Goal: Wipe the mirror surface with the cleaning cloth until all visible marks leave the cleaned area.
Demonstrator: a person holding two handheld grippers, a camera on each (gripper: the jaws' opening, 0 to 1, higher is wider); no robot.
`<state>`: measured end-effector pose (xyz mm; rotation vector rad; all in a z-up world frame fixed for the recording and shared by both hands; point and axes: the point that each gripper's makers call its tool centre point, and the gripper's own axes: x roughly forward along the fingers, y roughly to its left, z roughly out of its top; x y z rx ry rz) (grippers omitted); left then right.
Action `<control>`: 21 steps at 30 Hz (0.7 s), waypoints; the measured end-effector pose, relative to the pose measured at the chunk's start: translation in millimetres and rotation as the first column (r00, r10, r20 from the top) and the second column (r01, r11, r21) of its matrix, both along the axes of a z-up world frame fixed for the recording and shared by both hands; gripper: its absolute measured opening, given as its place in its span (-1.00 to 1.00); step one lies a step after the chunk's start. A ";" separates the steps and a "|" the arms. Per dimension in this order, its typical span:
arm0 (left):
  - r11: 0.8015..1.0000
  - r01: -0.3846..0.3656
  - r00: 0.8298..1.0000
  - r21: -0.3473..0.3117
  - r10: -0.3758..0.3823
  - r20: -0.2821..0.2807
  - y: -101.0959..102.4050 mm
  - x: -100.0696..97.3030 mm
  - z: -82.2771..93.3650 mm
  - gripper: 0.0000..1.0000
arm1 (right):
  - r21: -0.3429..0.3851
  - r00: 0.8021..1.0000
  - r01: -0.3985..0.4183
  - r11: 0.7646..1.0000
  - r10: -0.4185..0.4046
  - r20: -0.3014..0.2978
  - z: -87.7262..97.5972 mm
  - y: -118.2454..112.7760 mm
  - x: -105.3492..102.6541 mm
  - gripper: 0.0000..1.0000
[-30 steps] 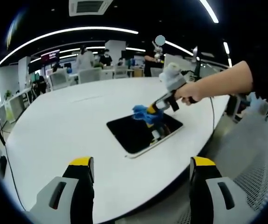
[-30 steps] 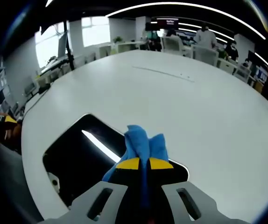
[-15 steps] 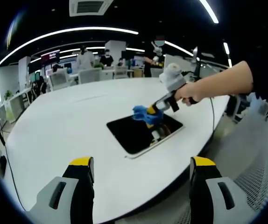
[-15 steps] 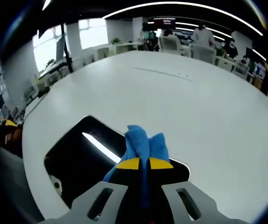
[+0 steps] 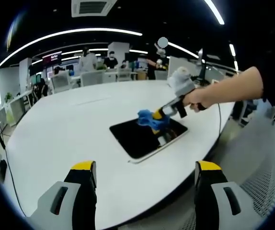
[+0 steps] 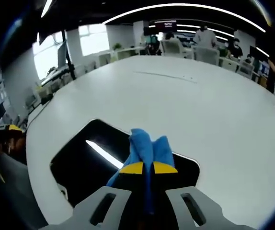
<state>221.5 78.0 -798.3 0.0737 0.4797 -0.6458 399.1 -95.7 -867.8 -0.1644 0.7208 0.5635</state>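
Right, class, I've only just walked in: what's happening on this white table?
A person is cleaning a mirror lying flat on the white table. The right gripper is shut on a blue cloth and presses it on the mirror near one end. The left gripper hangs open off the table's edge, holding nothing.

Right gripper (image 6: 148,168) jaws clamping blue cloth (image 6: 147,146), over mirror (image 6: 87,155), white table (image 6: 185,105)
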 end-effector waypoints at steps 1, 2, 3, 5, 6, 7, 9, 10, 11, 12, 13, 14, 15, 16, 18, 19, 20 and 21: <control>1.000 0.000 1.000 0.000 0.000 0.000 0.1 0.1 0.0 0.68 | -0.003 1.000 -0.003 1.000 0.003 0.002 0.0 0.3 -0.7 -1.00; 1.000 -0.001 1.000 0.000 0.001 0.001 0.2 0.2 0.1 0.68 | -0.022 1.000 -0.019 1.000 0.020 0.010 0.1 0.8 -2.4 -1.00; 1.000 -0.001 1.000 0.000 0.001 0.001 0.1 0.3 0.1 0.68 | -0.033 1.000 -0.027 0.999 0.027 0.013 0.1 1.3 -3.8 -1.00; 1.000 -0.001 1.000 0.000 0.001 0.001 0.2 0.3 0.2 0.68 | -0.035 0.999 -0.030 0.999 0.031 0.014 0.2 2.4 -7.2 -1.00; 1.000 -0.001 1.000 -0.001 0.001 0.001 0.2 0.2 0.2 0.68 | -0.034 0.999 -0.030 0.999 0.031 0.014 0.2 2.1 -8.1 -1.00; 1.000 -0.001 1.000 -0.001 0.001 0.001 0.2 0.2 0.1 0.68 | -0.033 0.999 -0.033 0.999 0.034 0.016 0.2 2.2 -9.9 -1.00; 1.000 -0.003 1.000 -0.002 0.003 0.002 0.4 0.2 0.4 0.68 | -0.036 0.999 -0.040 0.999 0.040 0.017 -0.3 2.0 -11.5 -1.00; 1.000 -0.003 1.000 -0.002 0.003 0.002 0.4 0.1 0.4 0.68 | -0.037 0.999 -0.042 0.998 0.042 0.017 -0.5 1.8 -12.1 -1.00; 1.000 -0.003 1.000 -0.002 0.003 0.002 0.5 0.2 0.5 0.68 | -0.037 0.999 -0.044 0.998 0.045 0.015 -0.7 1.5 -13.2 -1.00; 1.000 -0.003 1.000 -0.002 0.003 0.002 0.5 0.2 0.5 0.68 | -0.036 0.999 -0.046 0.998 0.047 0.015 -1.0 1.2 -13.7 -1.00; 1.000 -0.003 1.000 -0.003 0.003 0.003 0.5 0.2 0.5 0.68 | -0.035 0.999 -0.049 0.998 0.050 0.014 -1.1 1.0 -15.3 -1.00; 1.000 -0.004 1.000 -0.003 0.004 0.003 0.6 0.1 0.5 0.68 | -0.035 0.999 -0.052 0.998 0.052 0.013 -1.1 1.3 -17.3 -1.00; 1.000 -0.004 1.000 -0.003 0.004 0.003 0.6 0.2 0.6 0.68 | -0.035 0.998 -0.054 0.998 0.055 0.014 -1.1 1.3 -18.8 -1.00; 1.000 -0.004 1.000 -0.003 0.004 0.003 0.6 0.2 0.7 0.68 | -0.035 0.998 -0.057 0.998 0.058 0.013 -1.1 1.2 -20.4 -1.00; 1.000 -0.004 1.000 -0.004 0.004 0.004 0.6 0.2 0.8 0.68 | -0.033 0.998 -0.062 0.998 0.063 0.012 -1.2 1.2 -23.3 -1.00; 1.000 -0.004 1.000 -0.004 0.004 0.004 0.7 0.2 0.8 0.68 | -0.031 0.998 -0.064 0.997 0.064 0.012 -1.2 1.2 -24.5 -1.00; 1.000 -0.004 1.000 -0.004 0.004 0.004 0.7 0.2 0.9 0.68 | -0.027 0.998 -0.060 0.998 0.060 0.010 -1.2 1.5 -26.3 -1.00; 1.000 -0.004 1.000 -0.005 0.004 0.004 0.8 0.2 0.9 0.68 | -0.023 0.998 -0.058 0.998 0.058 0.008 -1.2 1.6 -27.4 -1.00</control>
